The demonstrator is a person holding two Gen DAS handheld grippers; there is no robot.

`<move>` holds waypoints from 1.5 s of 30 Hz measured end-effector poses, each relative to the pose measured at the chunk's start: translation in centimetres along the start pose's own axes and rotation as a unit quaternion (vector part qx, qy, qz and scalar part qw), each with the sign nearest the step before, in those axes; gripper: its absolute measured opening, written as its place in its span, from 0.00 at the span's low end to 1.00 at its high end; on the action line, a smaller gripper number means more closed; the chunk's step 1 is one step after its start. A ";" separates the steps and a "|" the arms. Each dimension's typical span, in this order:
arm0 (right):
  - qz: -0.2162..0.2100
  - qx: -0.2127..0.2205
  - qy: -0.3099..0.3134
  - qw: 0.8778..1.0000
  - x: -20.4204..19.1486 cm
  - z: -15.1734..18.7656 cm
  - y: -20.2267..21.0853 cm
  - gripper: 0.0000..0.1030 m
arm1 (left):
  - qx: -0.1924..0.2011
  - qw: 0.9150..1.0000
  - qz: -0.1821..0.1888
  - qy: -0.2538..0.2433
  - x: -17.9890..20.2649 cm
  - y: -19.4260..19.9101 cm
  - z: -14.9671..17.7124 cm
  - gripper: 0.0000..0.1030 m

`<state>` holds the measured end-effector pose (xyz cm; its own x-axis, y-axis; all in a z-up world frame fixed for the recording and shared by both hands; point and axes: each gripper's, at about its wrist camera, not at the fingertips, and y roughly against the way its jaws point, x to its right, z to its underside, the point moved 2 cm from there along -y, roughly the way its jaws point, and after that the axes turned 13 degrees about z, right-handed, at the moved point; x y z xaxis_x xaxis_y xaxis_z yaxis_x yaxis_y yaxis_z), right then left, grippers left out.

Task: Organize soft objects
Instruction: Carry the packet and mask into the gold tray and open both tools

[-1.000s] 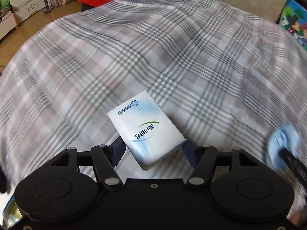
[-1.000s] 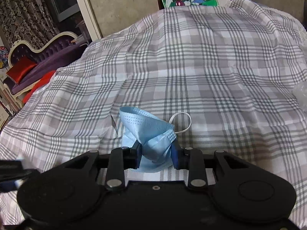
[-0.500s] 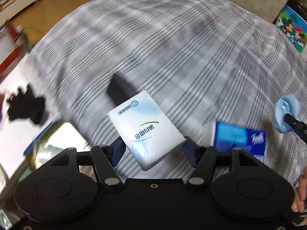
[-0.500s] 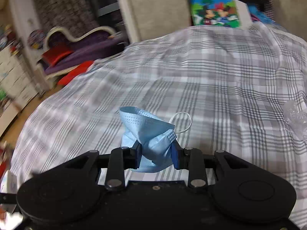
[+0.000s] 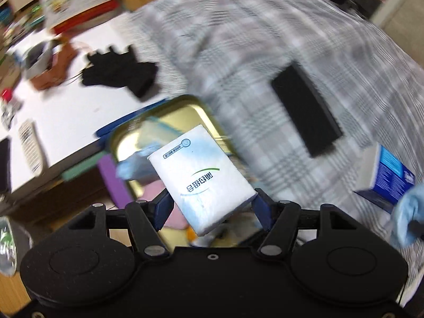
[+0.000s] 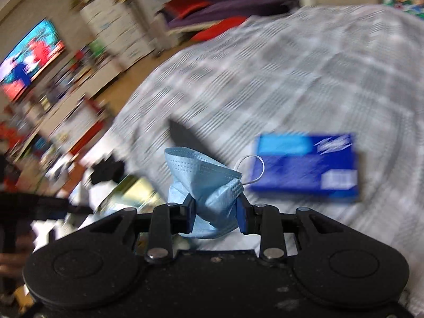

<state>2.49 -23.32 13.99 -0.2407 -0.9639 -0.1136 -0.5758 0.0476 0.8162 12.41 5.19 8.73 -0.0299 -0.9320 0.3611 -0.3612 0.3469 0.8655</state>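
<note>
My left gripper (image 5: 210, 209) is shut on a white tissue pack (image 5: 201, 180) with green and blue print, held above a gold metal tin (image 5: 169, 122) that holds light blue and pink soft items. My right gripper (image 6: 215, 212) is shut on a crumpled light blue face mask (image 6: 204, 182) with a white ear loop; it also shows at the right edge of the left wrist view (image 5: 408, 217). The gold tin shows blurred at lower left of the right wrist view (image 6: 127, 193).
A plaid-covered bed (image 5: 265, 53) carries a black flat case (image 5: 307, 108) and a blue box (image 6: 304, 164). A white table (image 5: 61, 111) at left holds black gloves (image 5: 119, 71) and clutter. Both views are motion-blurred.
Both grippers have swung left with their loads. The gold tin, white table and black gloves have come into the left view; the blue box and black case have come into the right view.
</note>
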 end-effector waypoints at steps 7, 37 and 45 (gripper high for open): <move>-0.033 -0.057 0.071 0.995 -7.1 3.7 -2.7 0.29 | 0.028 0.998 -0.027 0.059 -5.5 0.5 -0.7 0.59; -0.011 -0.137 0.127 0.982 -12.5 5.4 -9.7 0.29 | -0.058 0.994 -0.083 0.044 -3.4 -13.8 -7.9 0.60; -0.009 -0.139 0.132 0.981 -12.5 5.5 -10.0 0.29 | -0.058 0.993 -0.083 0.064 -4.3 -13.2 -8.2 0.68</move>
<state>6.97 -10.35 4.19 0.0004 -1.0000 -0.0093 -0.3332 -0.0089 0.9428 24.98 5.48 -1.38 0.1422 -0.9591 0.2447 -0.2404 0.2063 0.9485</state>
